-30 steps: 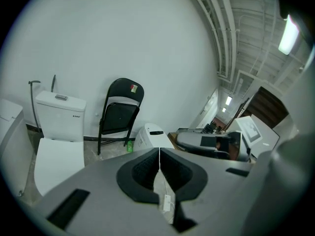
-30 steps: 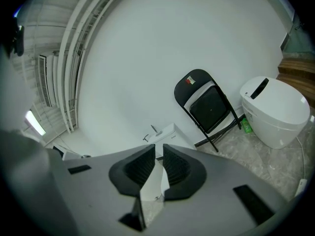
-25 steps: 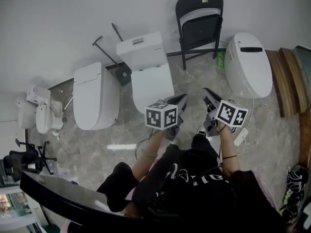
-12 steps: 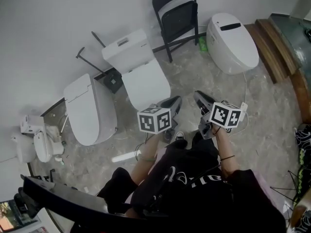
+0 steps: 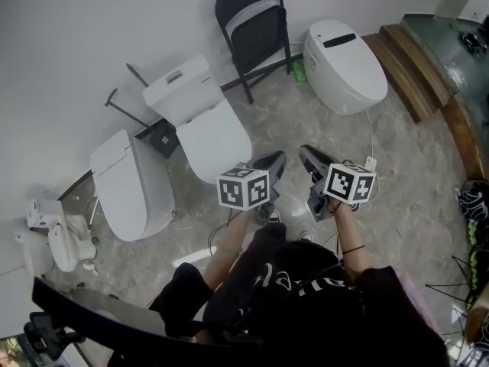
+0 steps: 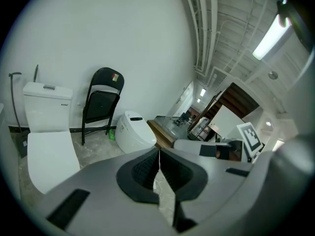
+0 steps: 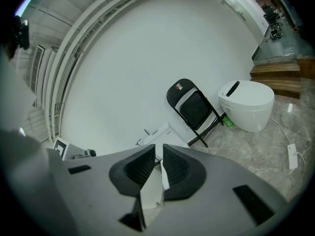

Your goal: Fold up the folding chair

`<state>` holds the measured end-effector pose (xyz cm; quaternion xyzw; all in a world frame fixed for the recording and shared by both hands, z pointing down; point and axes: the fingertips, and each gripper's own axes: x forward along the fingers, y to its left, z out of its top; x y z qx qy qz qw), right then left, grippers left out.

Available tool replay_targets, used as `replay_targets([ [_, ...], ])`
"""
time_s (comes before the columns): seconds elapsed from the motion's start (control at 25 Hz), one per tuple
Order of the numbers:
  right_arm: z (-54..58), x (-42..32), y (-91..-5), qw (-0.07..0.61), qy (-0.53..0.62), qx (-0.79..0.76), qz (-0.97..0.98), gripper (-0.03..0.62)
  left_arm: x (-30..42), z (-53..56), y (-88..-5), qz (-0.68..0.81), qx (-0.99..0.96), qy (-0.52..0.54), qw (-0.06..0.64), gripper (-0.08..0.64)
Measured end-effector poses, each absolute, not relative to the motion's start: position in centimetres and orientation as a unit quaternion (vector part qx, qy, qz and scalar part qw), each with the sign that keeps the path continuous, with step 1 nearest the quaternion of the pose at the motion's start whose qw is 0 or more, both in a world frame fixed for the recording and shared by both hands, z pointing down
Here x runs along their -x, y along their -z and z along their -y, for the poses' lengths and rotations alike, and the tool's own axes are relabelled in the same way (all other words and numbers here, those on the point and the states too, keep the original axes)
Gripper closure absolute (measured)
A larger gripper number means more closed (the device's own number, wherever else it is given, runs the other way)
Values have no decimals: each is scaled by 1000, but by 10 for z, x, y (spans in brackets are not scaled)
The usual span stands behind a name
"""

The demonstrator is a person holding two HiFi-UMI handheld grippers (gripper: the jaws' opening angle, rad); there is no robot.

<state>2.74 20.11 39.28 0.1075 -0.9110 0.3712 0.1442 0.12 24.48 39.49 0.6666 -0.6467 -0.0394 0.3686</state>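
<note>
The black folding chair point(image 5: 252, 29) stands upright against the white wall, between two toilets, with its seat tilted up; it also shows in the left gripper view point(image 6: 101, 104) and the right gripper view point(image 7: 194, 107). Both grippers hang in mid-air well short of the chair and point toward it. My left gripper point(image 5: 276, 160) is shut, its pads point(image 6: 147, 168) pressed together on nothing. My right gripper point(image 5: 306, 153) stands beside it with a narrow gap between its pads point(image 7: 142, 166) and nothing in the gap.
A white toilet with a tank point(image 5: 202, 125) lies just ahead of the left gripper, and another toilet point(image 5: 126, 182) is further left. A rounded white toilet point(image 5: 344, 56) sits right of the chair, beside a green bottle point(image 5: 299, 71). Wooden steps point(image 5: 416, 60) rise at the right. A cable point(image 5: 372, 140) trails on the floor.
The head view has swung, so the chair and toilets slid left in the picture. Both grippers drifted level across the floor. Their jaws have not changed.
</note>
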Motion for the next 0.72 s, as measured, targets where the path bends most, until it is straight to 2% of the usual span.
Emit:
replay_targets([
  [0.4,-192,-85,-379,139,-359,-95,918,536,-68,-239,-384,652,-666,26,361,552],
  [0.72,-196,-109,-377,147,-350,-80,922,535,-95,-239,-377,662,-660,33,354,552],
])
